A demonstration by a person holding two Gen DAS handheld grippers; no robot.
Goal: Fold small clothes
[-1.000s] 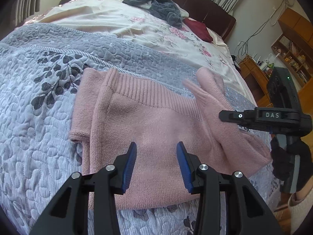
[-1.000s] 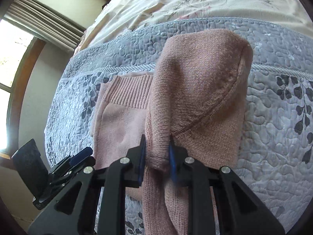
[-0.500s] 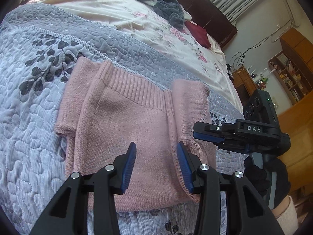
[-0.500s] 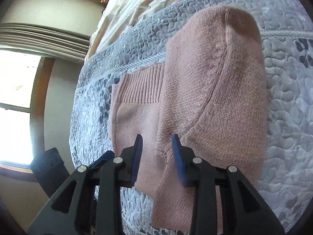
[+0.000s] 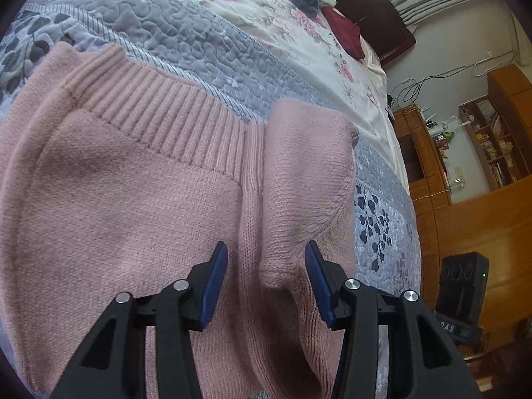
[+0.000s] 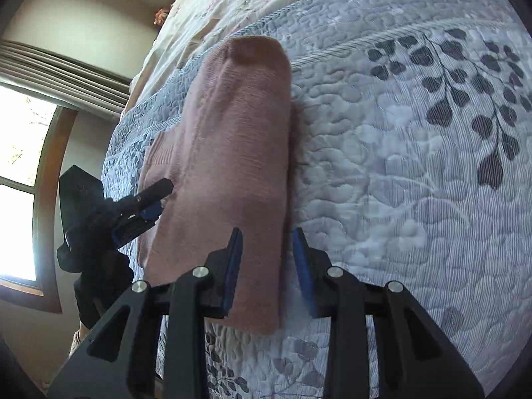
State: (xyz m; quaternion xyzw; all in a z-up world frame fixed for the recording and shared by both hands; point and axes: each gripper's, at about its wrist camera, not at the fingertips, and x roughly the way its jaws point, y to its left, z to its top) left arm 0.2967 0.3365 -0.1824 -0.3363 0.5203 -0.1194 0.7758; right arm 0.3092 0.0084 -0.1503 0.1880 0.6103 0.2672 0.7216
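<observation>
Two tools open now, both holding nothing. Right tool (image 6: 267, 259) let go of sleeve a moment ago; blue pads wide, hanging over outer edge of pink sweater (image 6: 232, 153). Sleeve (image 5: 299, 173) now lies flat, folded in over sweater body, cuff end near left tool (image 5: 266, 279). Left tool also wide, low over folded sleeve, closer than before. Sweater rests on grey quilt (image 6: 415, 166) on bed. One sleeve fold looks done. Guess: other side still needs folding in.
</observation>
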